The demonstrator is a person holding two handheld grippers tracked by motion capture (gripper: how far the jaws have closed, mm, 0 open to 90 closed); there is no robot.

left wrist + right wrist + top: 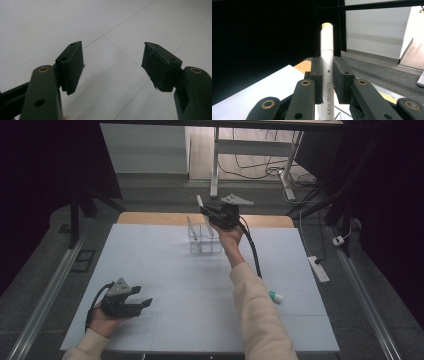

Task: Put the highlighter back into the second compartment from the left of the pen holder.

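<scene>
My right gripper (207, 212) is raised above the far middle of the table, shut on a white marker pen (327, 45) printed "KEY POINTS". The pen (200, 204) stands up between the pads, its yellowish end uppermost in the right gripper view. Just below and in front of it, a clear plastic holder (204, 243) stands on the mat, with a thin stick-like thing (190, 226) rising from its left side. My left gripper (145, 303) rests low at the near left, jaws wide apart. Between its pads (72, 65) there is only bare mat.
A pale mat (165, 270) covers the table, with a wooden edge (150, 218) at the far side. A white marker with a green cap (275, 296) lies right of the right forearm. A power strip (318, 268) and desk legs (215, 170) sit on the floor beyond.
</scene>
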